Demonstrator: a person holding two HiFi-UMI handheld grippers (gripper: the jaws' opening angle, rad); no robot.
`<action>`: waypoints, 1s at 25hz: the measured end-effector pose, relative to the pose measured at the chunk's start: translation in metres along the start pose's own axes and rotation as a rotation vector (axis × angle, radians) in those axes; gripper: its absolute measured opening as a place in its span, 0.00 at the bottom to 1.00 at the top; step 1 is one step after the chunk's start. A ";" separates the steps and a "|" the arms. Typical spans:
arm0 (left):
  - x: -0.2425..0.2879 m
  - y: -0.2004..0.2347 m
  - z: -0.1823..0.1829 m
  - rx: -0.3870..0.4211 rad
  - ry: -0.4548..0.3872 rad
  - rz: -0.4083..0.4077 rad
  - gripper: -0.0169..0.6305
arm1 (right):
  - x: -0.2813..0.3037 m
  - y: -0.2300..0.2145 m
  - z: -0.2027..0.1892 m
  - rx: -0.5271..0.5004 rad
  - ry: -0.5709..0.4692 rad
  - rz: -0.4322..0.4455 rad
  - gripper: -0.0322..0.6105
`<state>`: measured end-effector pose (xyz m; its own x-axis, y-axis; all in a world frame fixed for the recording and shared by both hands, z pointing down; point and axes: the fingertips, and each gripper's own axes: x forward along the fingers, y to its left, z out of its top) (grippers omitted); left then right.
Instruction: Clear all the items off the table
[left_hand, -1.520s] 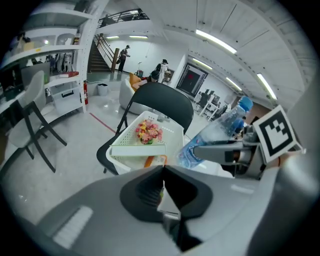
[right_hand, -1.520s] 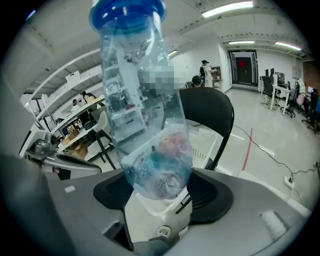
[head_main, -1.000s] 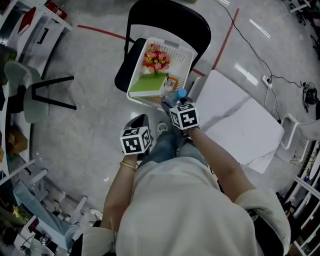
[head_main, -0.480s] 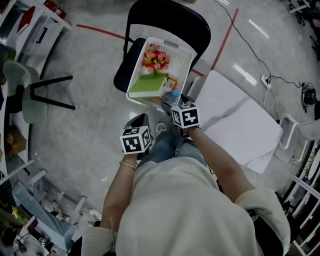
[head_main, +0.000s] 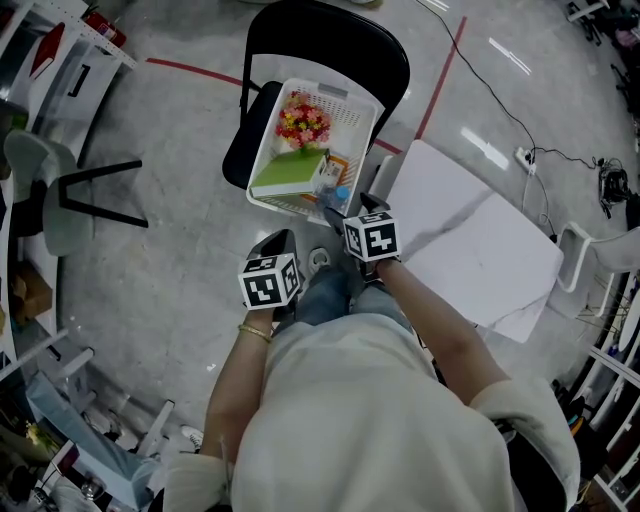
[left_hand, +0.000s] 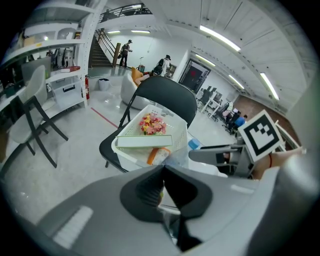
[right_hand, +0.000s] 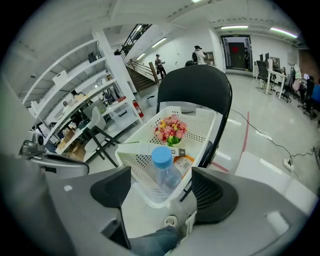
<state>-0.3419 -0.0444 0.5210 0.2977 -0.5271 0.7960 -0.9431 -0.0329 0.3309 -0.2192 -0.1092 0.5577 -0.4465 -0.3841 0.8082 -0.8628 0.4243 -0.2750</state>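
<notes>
**Mia:** This big room has a shiny grey floor (head_main: 180, 250). What stands on it?

**Tom:** A black chair (head_main: 335, 40). A white basket (head_main: 360, 110) sits on its seat. A white table (head_main: 480, 250) is just beside the chair, on the right.

**Mia:** What is in the basket?

**Tom:** A bunch of pink and yellow flowers (head_main: 303, 125) is at the far end. A green book (head_main: 290, 172) lies across the middle. Something orange peeks out next to the book.

**Mia:** Where is the bottle?

**Tom:** The clear bottle (right_hand: 162, 170) with the blue cap is inside the basket. It stands in the near corner, right against the basket wall.

**Mia:** Is the right gripper (right_hand: 162, 195) holding it?

**Tom:** No. Its jaws are wide apart, though they have just been closing a bit. The bottle shows between them, but farther off, and the pads do not touch it. Nothing is in its grip.

**Mia:** And the left gripper (left_hand: 162, 182)?

**Tom:** Its jaws are pressed tight together with nothing between them. It hangs near the person's knees, beside the right one, a little farther from the basket.

**Mia:** Which way do they point?

**Tom:** Both point down and forward, at the chair.
</notes>
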 end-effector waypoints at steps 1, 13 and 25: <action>0.000 -0.001 -0.001 0.001 0.000 -0.001 0.04 | -0.001 0.000 -0.002 0.001 -0.001 -0.001 0.63; -0.010 -0.012 -0.006 0.013 -0.020 -0.013 0.04 | -0.027 0.014 -0.010 0.006 -0.040 0.016 0.44; -0.023 -0.034 0.000 0.056 -0.060 -0.032 0.04 | -0.074 0.013 -0.001 -0.009 -0.157 -0.052 0.05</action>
<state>-0.3168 -0.0314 0.4915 0.3204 -0.5749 0.7529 -0.9404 -0.0970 0.3261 -0.1968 -0.0748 0.4947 -0.4333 -0.5287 0.7299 -0.8839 0.4074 -0.2297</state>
